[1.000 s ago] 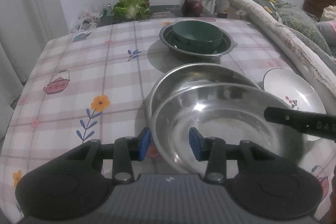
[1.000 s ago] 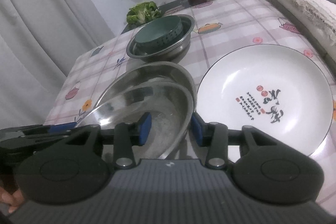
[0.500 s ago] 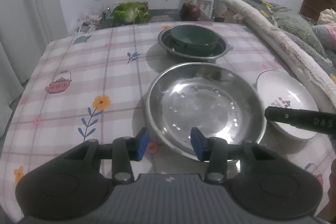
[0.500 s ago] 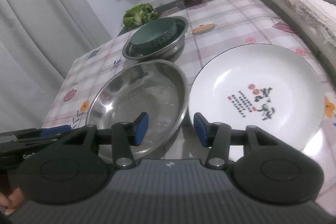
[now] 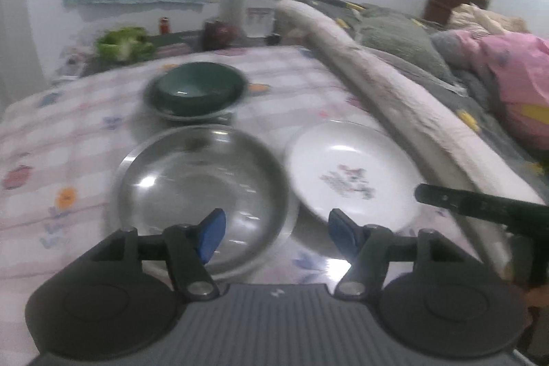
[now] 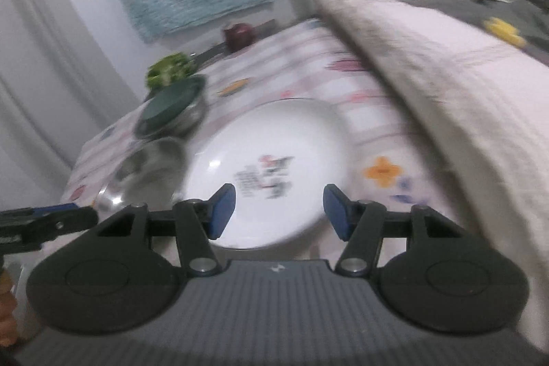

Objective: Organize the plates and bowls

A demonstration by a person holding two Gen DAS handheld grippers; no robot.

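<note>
Both views were smeared by motion blur, so fine detail was hard to read. The table (image 5: 85, 139), under a checked cloth with flower and teapot prints, ran from the camera toward a far wall. Along its right edge lay a long pale rolled cover (image 5: 394, 112), leaving little free room on that side. The left half of the cloth was open and bare.

Three groups of dishes sat in the middle. The large steel bowl (image 5: 202, 180) stood upright nearest the camera, mouth up. Just beside it to the right lay the white plate (image 5: 353, 174), flat, with a printed mark at its centre; in the right wrist view the two rims looked to be touching or nearly so, though the blur kept me from telling which. Behind them the green bowl (image 5: 199, 88) sat nested inside a smaller steel bowl (image 5: 236, 108), both upright. All these pieces were round, so none had a long axis to speak of.

The left gripper (image 5: 276, 234) hung over the near gap between the large steel bowl and the white plate, its jaws opening, with nothing pressed between the blue pads. The right gripper (image 6: 279, 211) hung over the near rim of the white plate (image 6: 274, 174), its jaws also opening and holding nothing.

A broccoli head (image 5: 121, 43) and a dark red round thing (image 5: 219, 35) stood beyond the table's far edge.
</note>
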